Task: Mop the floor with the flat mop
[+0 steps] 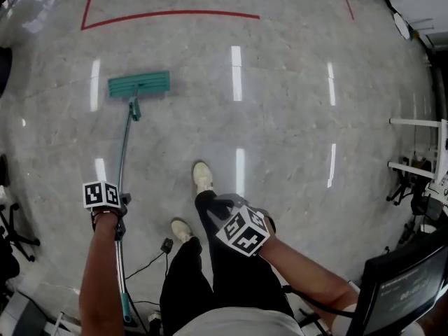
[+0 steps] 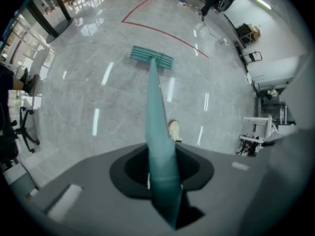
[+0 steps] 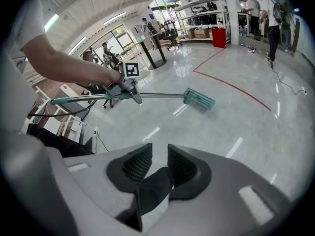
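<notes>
left gripper clamped on mop handle; mop head at 11 o'clock. right gripper jaws narrowly apart, empty.

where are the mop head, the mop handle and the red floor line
mop head (image 1: 138, 84), head view, middle of the teal pad
mop handle (image 1: 124, 149), head view, mid-shaft
red floor line (image 1: 175, 12), head view, its horizontal stretch

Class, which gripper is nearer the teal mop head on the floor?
Left. The left gripper is clamped on the mop handle, which runs straight down to the mop head. The right gripper holds nothing, off to the side near the person's legs.
</notes>
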Demonstrator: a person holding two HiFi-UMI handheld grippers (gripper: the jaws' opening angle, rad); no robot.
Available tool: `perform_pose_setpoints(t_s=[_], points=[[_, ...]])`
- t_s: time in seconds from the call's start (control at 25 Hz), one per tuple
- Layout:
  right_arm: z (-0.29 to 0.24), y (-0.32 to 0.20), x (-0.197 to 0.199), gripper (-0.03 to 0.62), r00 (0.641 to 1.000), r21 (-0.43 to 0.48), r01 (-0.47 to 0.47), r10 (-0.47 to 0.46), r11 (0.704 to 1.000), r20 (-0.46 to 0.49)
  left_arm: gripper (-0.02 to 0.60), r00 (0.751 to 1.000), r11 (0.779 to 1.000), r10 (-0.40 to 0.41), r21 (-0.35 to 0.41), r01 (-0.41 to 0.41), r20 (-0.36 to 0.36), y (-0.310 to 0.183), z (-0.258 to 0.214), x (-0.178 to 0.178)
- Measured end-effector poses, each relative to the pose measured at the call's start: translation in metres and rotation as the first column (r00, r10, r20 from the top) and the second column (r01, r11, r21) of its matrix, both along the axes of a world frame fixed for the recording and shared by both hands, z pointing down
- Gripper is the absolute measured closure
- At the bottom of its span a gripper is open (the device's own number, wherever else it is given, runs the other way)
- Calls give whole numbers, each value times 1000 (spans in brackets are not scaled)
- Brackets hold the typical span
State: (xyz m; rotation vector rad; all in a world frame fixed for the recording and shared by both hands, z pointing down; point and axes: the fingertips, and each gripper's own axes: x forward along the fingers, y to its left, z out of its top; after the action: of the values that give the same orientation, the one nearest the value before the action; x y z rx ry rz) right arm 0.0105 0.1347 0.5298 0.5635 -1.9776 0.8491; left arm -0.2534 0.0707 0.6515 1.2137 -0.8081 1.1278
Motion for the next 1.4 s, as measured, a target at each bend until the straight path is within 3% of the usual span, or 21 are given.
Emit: perform_pose_setpoints(t_s=[0.32, 0.68, 1.12, 1.4], points=[[-1, 29, -23, 491, 1000, -1, 31, -31, 1000, 2, 463, 999, 999, 22, -50, -23, -24, 105, -9, 15], [-2, 52, -40, 491, 999, 6, 48, -49, 999, 14, 463, 998, 991, 50, -125, -54, -40, 178, -6, 48], [7, 67, -28, 491, 999, -18, 41, -41, 999, -8, 460, 999, 987, 15, -159, -22, -45, 172, 38, 77], [5, 65, -26, 491, 999, -28, 34, -34, 999, 6, 459, 999, 990, 20, -137, -26, -44, 167, 46, 68]])
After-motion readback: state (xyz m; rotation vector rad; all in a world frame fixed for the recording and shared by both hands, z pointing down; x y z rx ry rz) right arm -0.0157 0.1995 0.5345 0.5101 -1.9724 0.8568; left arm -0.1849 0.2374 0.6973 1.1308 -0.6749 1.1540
